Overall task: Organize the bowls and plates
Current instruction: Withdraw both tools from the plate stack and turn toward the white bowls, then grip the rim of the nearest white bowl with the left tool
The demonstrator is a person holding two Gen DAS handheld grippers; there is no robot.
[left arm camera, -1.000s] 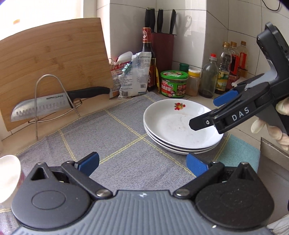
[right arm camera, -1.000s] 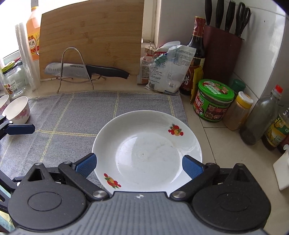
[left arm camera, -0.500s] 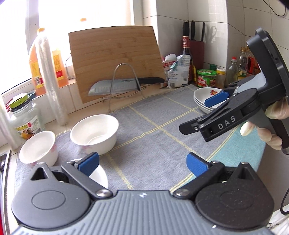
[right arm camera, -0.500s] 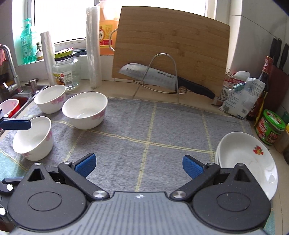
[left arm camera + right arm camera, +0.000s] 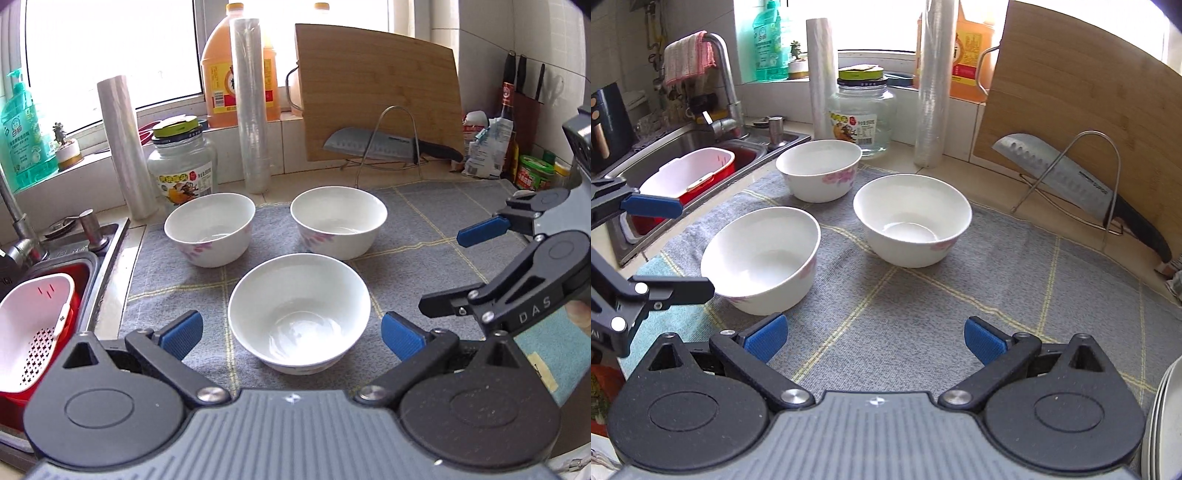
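We count three white bowls upright on the grey mat.

The nearest bowl (image 5: 299,314) sits between the wide-spread tips of our left gripper (image 5: 291,332); two more (image 5: 209,234) (image 5: 338,221) stand behind it, mouths up. Our right gripper (image 5: 873,338) gapes wide, empty, over mat (image 5: 997,280). Plates (image 5: 1161,417) are stacked at right.

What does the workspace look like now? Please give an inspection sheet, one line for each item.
Surface: grey mat with yellow lines on the counter.
Job's things: three white bowls, upright, apart: nearest bowl, left bowl, right bowl; plate stack at the right edge.
Clutter: glass jar, two film rolls, oil jug, cutting board, knife on a wire rack.
Grippers: left gripper open, fingers either side of the nearest bowl, not touching; right gripper open, empty.
Cables: nothing seen.
Surroundings: sink with red and white baskets, window.
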